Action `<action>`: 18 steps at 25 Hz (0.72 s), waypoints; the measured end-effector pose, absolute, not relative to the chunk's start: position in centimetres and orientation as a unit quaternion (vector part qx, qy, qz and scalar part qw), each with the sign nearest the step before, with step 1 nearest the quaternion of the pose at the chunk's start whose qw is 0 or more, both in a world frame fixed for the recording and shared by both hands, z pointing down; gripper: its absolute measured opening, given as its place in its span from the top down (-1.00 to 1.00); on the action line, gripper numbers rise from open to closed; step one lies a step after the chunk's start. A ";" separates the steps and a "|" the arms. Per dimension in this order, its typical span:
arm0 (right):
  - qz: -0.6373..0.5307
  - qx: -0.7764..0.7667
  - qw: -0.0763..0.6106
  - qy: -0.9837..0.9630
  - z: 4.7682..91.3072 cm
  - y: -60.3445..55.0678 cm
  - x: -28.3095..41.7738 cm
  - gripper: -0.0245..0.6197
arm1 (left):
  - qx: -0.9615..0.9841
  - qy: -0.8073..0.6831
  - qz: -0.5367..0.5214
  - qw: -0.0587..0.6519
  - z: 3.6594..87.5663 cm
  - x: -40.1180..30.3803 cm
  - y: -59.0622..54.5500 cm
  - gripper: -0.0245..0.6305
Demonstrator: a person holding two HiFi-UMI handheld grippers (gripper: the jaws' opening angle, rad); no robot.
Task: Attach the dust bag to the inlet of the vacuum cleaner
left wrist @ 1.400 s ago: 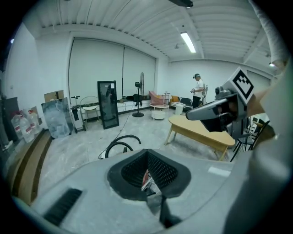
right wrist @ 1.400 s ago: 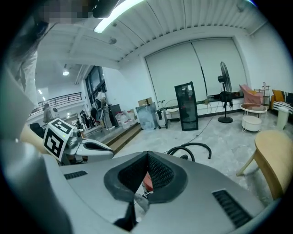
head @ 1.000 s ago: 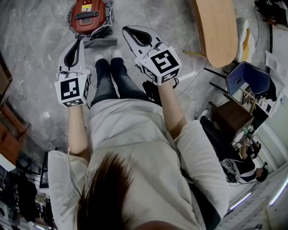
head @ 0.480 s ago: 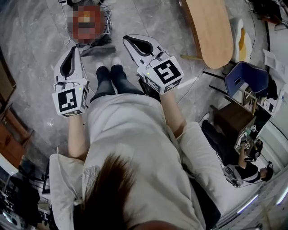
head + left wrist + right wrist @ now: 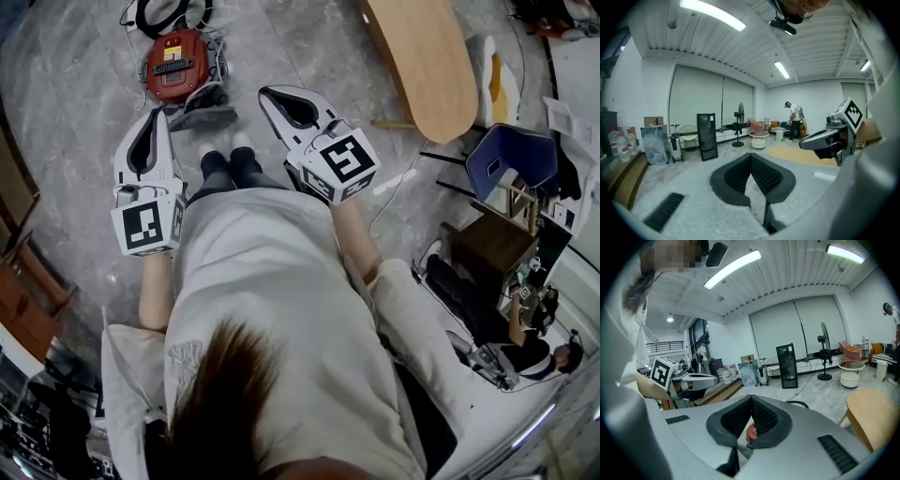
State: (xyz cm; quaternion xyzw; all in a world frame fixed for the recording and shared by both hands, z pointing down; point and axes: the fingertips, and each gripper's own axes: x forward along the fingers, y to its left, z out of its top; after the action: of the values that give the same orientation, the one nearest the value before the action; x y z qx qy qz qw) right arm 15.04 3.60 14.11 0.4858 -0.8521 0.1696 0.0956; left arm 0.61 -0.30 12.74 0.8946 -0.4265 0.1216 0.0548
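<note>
The red vacuum cleaner (image 5: 176, 64) lies on the marble floor beyond the person's feet, with its black hose (image 5: 161, 13) coiled behind it. A grey piece (image 5: 208, 101) rests against its near right side; I cannot tell whether this is the dust bag. My left gripper (image 5: 157, 114) hangs in the air above the floor, short of the vacuum, shut and empty. My right gripper (image 5: 266, 92) is held to the right of the vacuum, also shut and empty. In the right gripper view a bit of the red vacuum (image 5: 751, 431) shows under the shut jaws.
A wooden table (image 5: 422, 61) stands to the right, with a blue chair (image 5: 511, 159) and a seated person (image 5: 525, 323) farther right. Wooden furniture (image 5: 14, 197) lines the left edge. A black cabinet (image 5: 707, 136) and a standing person (image 5: 793, 119) are across the room.
Both grippers have risen away from the floor and stayed shut. In the head view the vacuum now sits lower in the picture and its hose has come into view.
</note>
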 end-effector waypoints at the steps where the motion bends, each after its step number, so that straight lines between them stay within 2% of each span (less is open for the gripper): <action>1: 0.169 0.489 0.093 -0.850 14.0 3.8 15.4 0.92 | 0.896 -0.425 0.119 0.054 12.7 0.9 -0.1 0.87; 18: 0.159 0.531 0.082 -0.828 13.8 6.1 21.8 0.92 | 0.912 -0.398 0.099 0.020 11.6 7.0 0.5 0.87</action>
State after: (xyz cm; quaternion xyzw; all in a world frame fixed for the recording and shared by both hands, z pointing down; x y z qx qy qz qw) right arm 21.82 6.13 13.79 0.5315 -0.8280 0.1588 0.0823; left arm 6.96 0.53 11.61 0.9118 -0.3979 0.0995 0.0196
